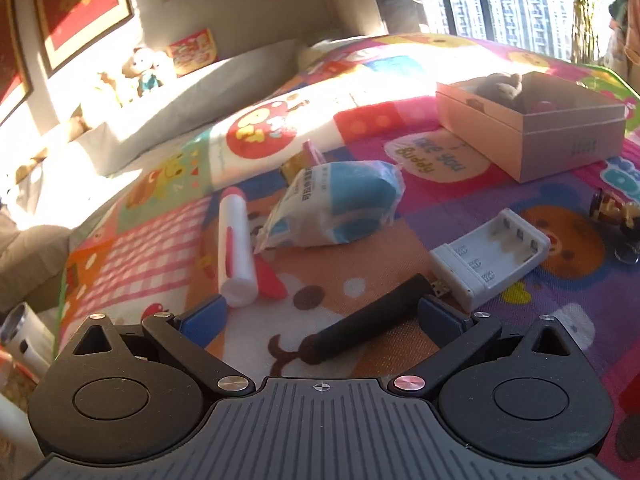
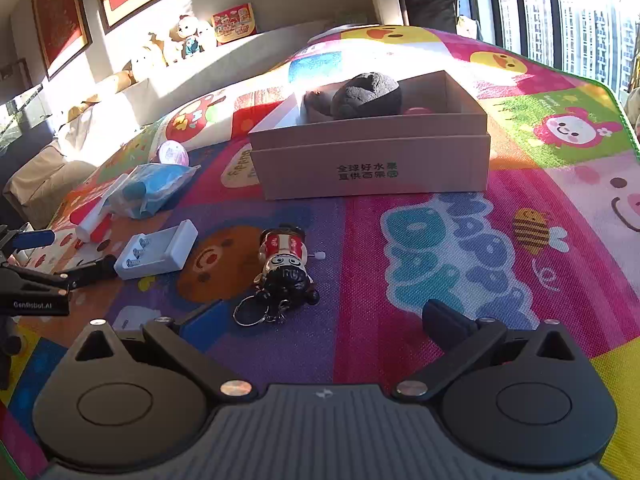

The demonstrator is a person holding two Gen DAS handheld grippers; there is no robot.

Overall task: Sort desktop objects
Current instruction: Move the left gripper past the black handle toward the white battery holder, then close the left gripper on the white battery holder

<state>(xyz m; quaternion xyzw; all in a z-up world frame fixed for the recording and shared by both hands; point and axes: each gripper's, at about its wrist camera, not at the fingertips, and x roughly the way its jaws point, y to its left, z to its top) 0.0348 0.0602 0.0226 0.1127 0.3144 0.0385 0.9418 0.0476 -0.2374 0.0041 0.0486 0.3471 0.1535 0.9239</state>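
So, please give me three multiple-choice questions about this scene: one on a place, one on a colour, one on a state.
1. Where is the grey plush toy?
A. Inside the cardboard box
B. On the mat beside the box
C. Under the blue packet

2. What colour is the battery charger?
A. Red
B. White
C. Black

3. How is the left gripper?
A. Shut on the pen
B. Shut on nothing
C. Open, jaws either side of the black cylinder

Answers: 1 A, it sits within the box walls. 2 B, its casing is white. 3 C, the jaws stand wide apart.

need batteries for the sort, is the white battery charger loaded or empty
Empty: the white plastic battery charger lies face up on the colourful play mat, its slots showing only bare metal contacts.
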